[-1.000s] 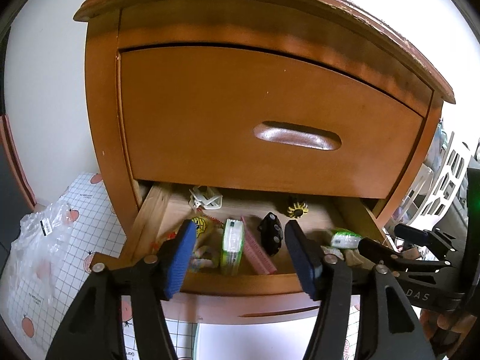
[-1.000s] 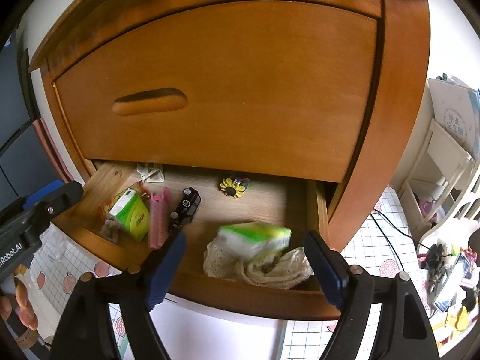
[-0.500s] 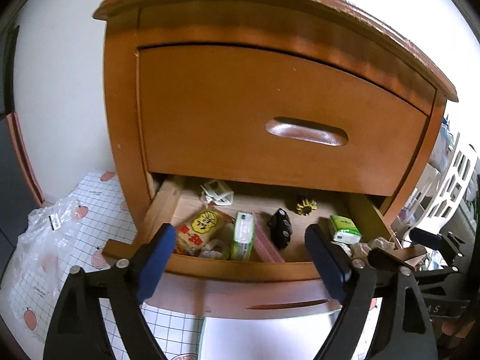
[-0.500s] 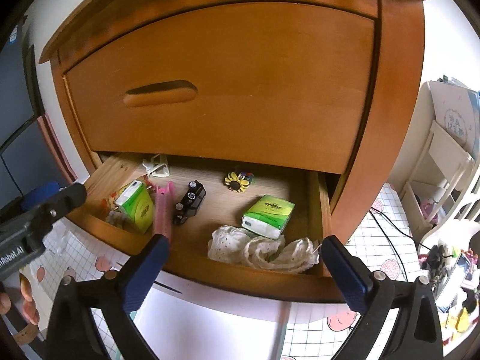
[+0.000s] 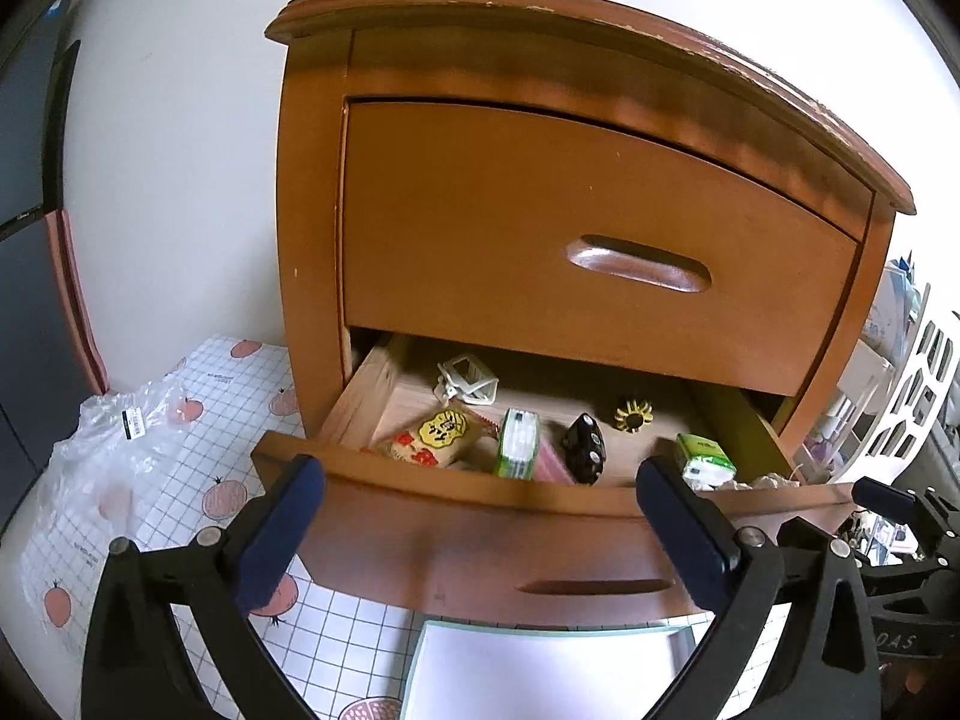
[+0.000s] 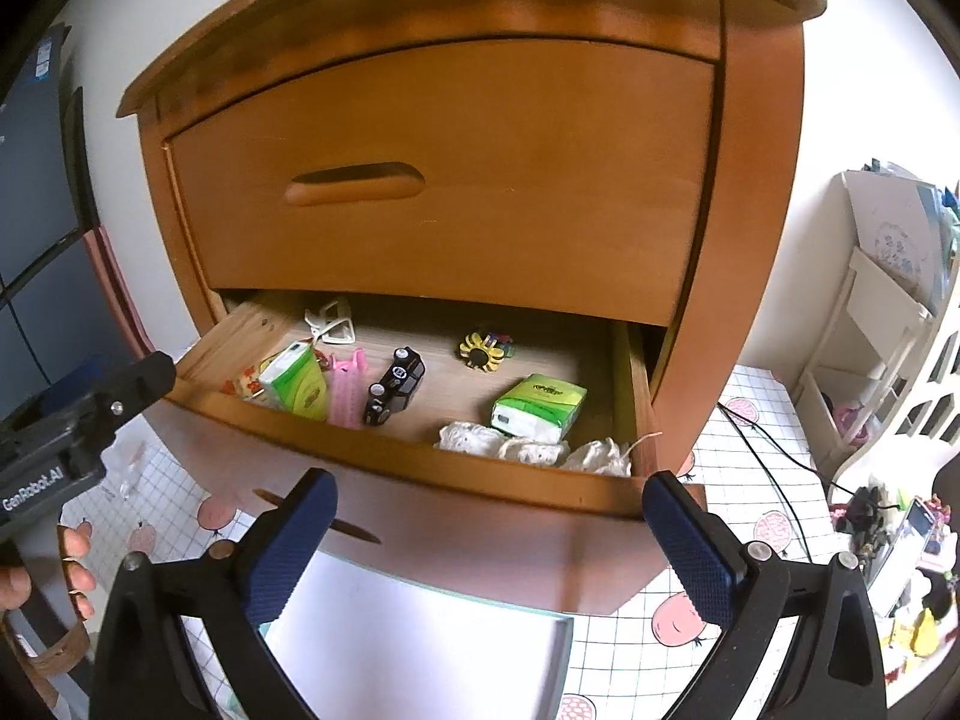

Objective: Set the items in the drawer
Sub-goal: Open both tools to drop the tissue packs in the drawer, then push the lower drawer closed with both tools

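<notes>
- Two grippers: left gripper (image 5: 480,507) jaws opening, nothing between; right gripper (image 6: 489,513) spread wide, empty.
- Tissue pack (image 6: 539,408) laid flat in drawer (image 6: 510,480), long axis toward 1 o'clock.
- Toy car (image 6: 395,387) pointed toward 1 o'clock.

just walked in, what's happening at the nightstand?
A person holds a gripper in each hand in front of the nightstand's open bottom drawer. The right gripper is open and empty; the left gripper's jaws are opening with nothing between them. Already in the drawer: a green tissue pack beside white lace cloth, a black toy car, a snack bag, a flower clip and a white clip. The top drawer is shut.
</notes>
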A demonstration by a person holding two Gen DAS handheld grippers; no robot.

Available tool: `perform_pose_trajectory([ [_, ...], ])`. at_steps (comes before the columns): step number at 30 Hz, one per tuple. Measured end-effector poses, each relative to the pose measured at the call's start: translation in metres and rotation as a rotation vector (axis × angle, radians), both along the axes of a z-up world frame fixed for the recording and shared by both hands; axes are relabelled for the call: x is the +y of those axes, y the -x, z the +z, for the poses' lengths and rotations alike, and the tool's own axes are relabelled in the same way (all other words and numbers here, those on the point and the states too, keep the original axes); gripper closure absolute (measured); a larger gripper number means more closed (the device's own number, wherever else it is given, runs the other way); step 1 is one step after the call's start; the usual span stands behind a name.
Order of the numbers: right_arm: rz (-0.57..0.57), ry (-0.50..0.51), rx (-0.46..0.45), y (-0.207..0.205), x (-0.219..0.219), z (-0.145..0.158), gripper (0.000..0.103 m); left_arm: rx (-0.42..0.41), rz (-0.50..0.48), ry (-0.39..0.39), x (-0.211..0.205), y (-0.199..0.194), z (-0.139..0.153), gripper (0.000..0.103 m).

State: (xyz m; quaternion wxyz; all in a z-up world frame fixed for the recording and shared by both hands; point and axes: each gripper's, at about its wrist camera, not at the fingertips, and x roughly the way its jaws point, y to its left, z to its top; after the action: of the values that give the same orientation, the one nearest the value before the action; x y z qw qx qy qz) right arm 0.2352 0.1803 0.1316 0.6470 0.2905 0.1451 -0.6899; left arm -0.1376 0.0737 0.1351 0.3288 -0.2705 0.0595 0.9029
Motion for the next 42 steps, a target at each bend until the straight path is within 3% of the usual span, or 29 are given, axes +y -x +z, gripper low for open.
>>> perform_pose_trajectory([
  [18, -0.001, -0.037, -0.014, -0.008, -0.004, -0.02, 0.0, -0.064, -0.02, 0.069, 0.022, 0.01, -0.033, 0.0],
  [28, -0.006, -0.061, -0.039, 0.0, -0.037, -0.033, 0.0, -0.057, -0.03, 0.105, 0.05, 0.034, -0.04, 0.0],
  [42, -0.022, -0.074, -0.044, 0.016, -0.084, -0.039, 0.0, -0.08, -0.035, 0.095, 0.081, 0.069, -0.042, 0.0],
])
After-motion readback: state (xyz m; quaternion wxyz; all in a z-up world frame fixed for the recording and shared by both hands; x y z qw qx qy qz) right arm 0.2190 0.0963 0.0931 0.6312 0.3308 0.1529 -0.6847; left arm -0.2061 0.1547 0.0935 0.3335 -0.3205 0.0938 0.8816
